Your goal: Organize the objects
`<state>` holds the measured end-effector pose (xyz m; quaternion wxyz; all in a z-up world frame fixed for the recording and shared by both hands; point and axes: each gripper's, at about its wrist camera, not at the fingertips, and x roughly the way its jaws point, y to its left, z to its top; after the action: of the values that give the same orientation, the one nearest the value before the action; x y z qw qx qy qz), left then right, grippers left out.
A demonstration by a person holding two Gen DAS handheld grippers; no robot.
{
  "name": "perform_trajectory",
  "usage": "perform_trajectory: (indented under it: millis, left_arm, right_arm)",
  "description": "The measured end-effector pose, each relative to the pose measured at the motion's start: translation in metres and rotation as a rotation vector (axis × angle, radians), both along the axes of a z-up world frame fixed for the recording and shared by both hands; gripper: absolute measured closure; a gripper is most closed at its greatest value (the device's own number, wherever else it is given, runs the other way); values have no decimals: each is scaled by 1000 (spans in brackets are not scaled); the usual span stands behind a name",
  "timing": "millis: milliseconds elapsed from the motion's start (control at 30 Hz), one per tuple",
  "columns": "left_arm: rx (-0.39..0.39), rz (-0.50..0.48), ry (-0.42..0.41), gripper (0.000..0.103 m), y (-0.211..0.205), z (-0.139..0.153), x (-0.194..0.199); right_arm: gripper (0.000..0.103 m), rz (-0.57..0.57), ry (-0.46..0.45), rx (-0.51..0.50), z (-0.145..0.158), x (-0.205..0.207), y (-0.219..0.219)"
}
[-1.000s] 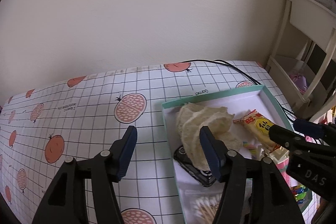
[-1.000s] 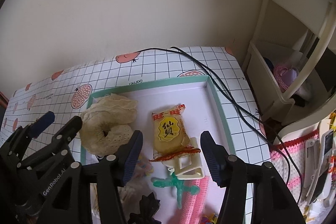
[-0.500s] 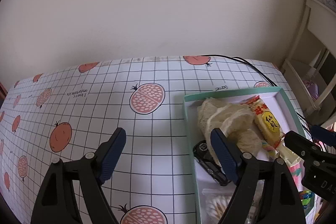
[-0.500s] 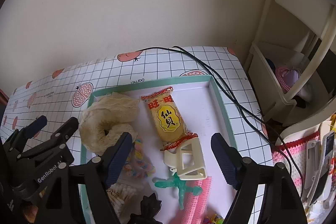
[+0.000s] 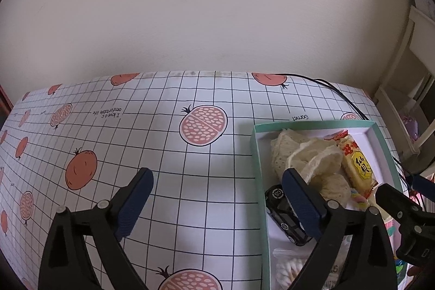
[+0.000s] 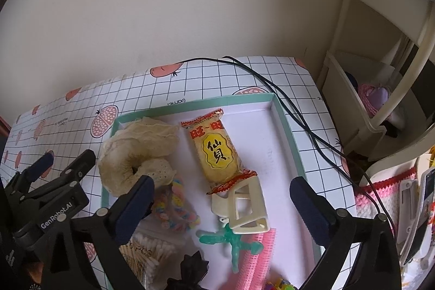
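My right gripper [image 6: 221, 199] and left gripper [image 5: 217, 193]: jaws just spread wide, nothing gripped. Snack packet [image 6: 216, 151] lies in tray [image 6: 282, 117], lengthwise toward wall, between lace cloth [image 6: 138, 148] and bare floor; hair clip [image 6: 242, 204] touches its near end.

Counting now: sitting in one green tray [image 6: 282, 116] are one snack packet [image 6: 214, 148], one lace scrunchie [image 6: 136, 154], one cream hair clip [image 6: 242, 205], one toy car [image 5: 285, 216], one cotton-swab bag [image 6: 146, 249].
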<state>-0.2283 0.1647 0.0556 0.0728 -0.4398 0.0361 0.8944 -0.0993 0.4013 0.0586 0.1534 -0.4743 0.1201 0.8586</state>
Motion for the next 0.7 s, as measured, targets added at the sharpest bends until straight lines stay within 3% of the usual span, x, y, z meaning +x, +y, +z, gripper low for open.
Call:
perform_trajectory:
  millis: [467, 700]
  left_arm:
    - [31, 9, -24, 2, -7, -3, -3]
    - [-2, -3, -20, 2, -6, 5, 0]
  right_arm:
    - [0, 13, -18, -7, 0, -1, -5]
    - [0, 4, -5, -33, 12, 3, -10]
